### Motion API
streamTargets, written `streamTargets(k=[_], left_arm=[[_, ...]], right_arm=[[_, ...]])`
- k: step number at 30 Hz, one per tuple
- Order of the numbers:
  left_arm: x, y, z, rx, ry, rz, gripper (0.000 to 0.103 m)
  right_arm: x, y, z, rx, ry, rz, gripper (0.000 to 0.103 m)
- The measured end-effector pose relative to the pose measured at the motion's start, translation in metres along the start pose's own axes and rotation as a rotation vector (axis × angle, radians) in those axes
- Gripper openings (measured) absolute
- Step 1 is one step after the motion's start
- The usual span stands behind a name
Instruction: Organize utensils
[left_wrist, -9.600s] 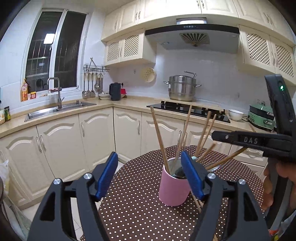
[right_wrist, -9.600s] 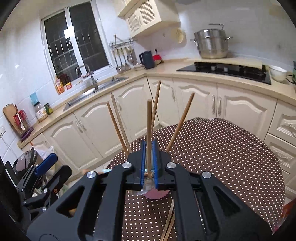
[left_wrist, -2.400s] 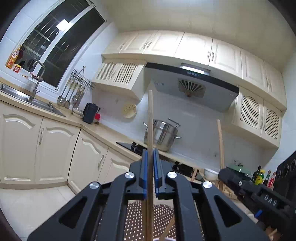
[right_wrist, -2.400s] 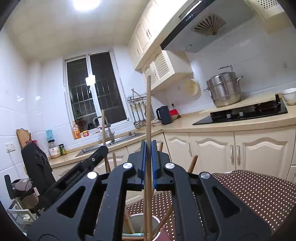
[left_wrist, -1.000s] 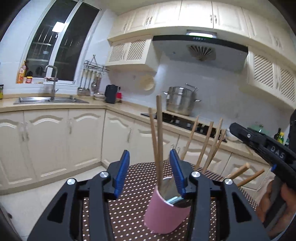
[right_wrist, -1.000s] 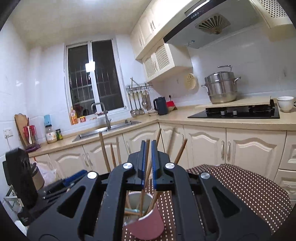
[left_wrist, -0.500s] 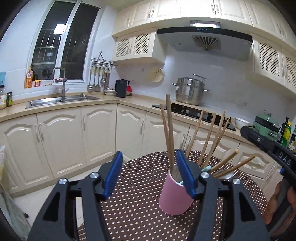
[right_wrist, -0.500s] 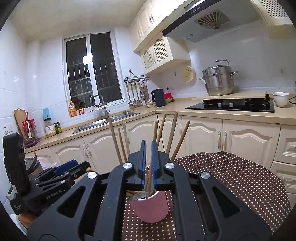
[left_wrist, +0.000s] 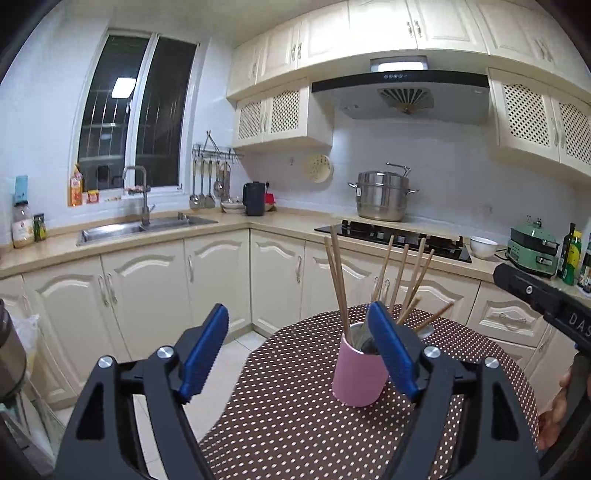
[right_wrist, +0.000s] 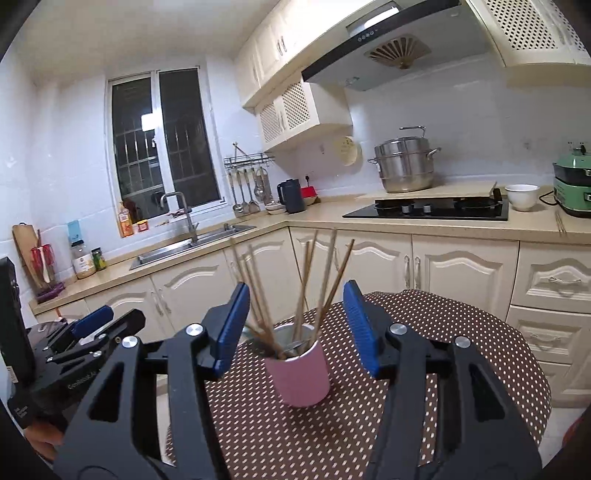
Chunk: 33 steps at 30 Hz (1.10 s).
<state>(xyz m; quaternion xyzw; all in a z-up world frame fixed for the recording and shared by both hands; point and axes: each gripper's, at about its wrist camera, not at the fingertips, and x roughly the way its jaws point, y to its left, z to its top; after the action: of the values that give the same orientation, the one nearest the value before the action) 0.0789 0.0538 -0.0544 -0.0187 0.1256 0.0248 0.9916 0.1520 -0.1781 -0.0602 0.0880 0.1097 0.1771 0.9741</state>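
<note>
A pink cup (left_wrist: 356, 373) (right_wrist: 299, 373) stands upright on the round table with a brown dotted cloth (left_wrist: 295, 424) (right_wrist: 443, 332). Several wooden chopsticks (left_wrist: 338, 280) (right_wrist: 325, 273) lean out of it in different directions. My left gripper (left_wrist: 297, 314) is back from the cup with its jaws opening wide; its blue pads (left_wrist: 203, 350) press on nothing. My right gripper (right_wrist: 295, 291) also sits short of the cup, jaws opening, and the chopsticks show in the gap beyond its pads (right_wrist: 360, 332), untouched. Each gripper appears at the edge of the other's view (left_wrist: 546, 306) (right_wrist: 88, 332).
Cream cabinets and a counter run behind the table, with a sink (left_wrist: 147, 227), a black hob (right_wrist: 428, 210) and a steel pot (right_wrist: 406, 166). A green appliance (left_wrist: 532, 251) and bottles stand at the right. A hand (left_wrist: 554, 417) holds the right gripper's handle.
The right gripper has gone from shut on a chopstick to open, leaving the chopstick in the cup. The left gripper has opened wider. Both have drawn back from the cup.
</note>
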Motion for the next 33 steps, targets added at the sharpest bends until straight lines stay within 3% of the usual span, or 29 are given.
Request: streamTargets(k=[5, 11, 17, 33], left_arm=[[-0.031, -0.001, 0.001, 0.028, 0.015, 0.005, 0.081], [-0.063, -0.002, 0.006, 0.053, 0.014, 0.01, 0.081], [-0.094, 0.005, 0.006, 0.008, 0.006, 0.015, 0.084], [-0.16, 0.008, 0.013, 0.021, -0.117, 0.013, 0.091]], right_arm=[[-0.029, 0.017, 0.001, -0.03, 0.006, -0.038, 0.067], [-0.055, 0.04, -0.007, -0.067, 0.021, -0.059, 0.076], [-0.079, 0.065, -0.013, -0.104, 0.012, -0.046, 0.083], [-0.124, 0.102, -0.011, -0.19, -0.075, -0.067, 0.092]])
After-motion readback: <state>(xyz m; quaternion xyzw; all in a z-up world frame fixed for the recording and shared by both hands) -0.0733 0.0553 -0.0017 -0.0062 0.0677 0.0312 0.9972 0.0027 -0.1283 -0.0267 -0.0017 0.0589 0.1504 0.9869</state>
